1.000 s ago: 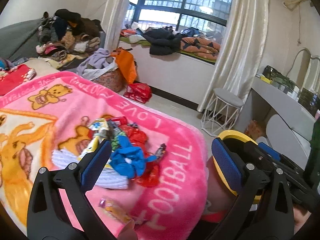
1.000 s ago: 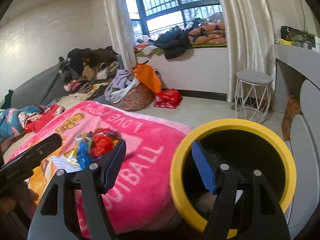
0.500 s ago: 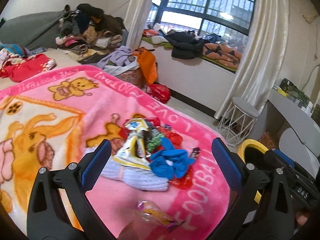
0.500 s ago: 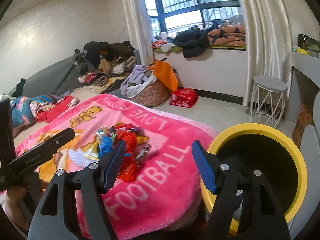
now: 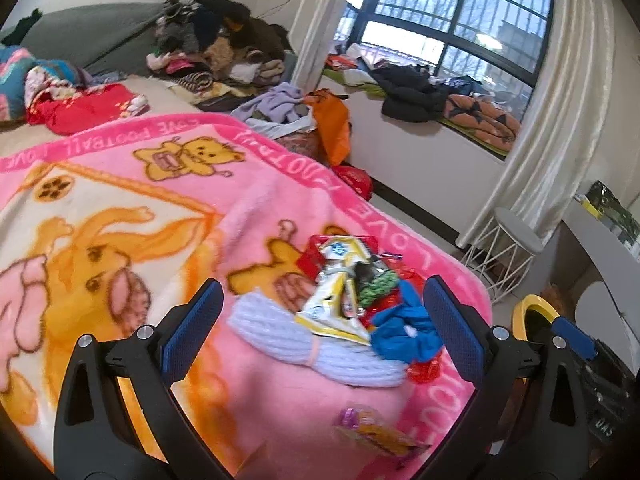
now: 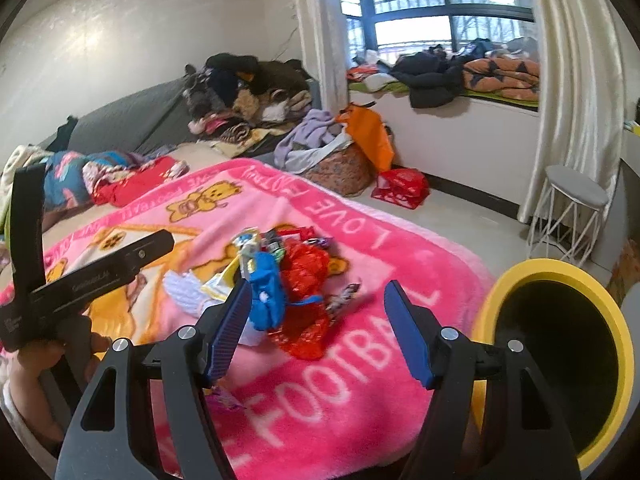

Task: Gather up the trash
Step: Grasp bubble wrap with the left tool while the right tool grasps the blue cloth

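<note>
The trash pile [image 5: 352,300] of wrappers is seen on the pink blanket [image 5: 248,208], just ahead of and between the widely spread, empty fingers of the left gripper [image 5: 320,328]. The right gripper [image 6: 316,328] is likewise held wide and empty, with the yellow bin [image 6: 560,344] to its right.

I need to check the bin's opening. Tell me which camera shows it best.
The right wrist view: the yellow bin shows its whole rim and dark inside. The left wrist view catches only a sliver of its rim.
</note>
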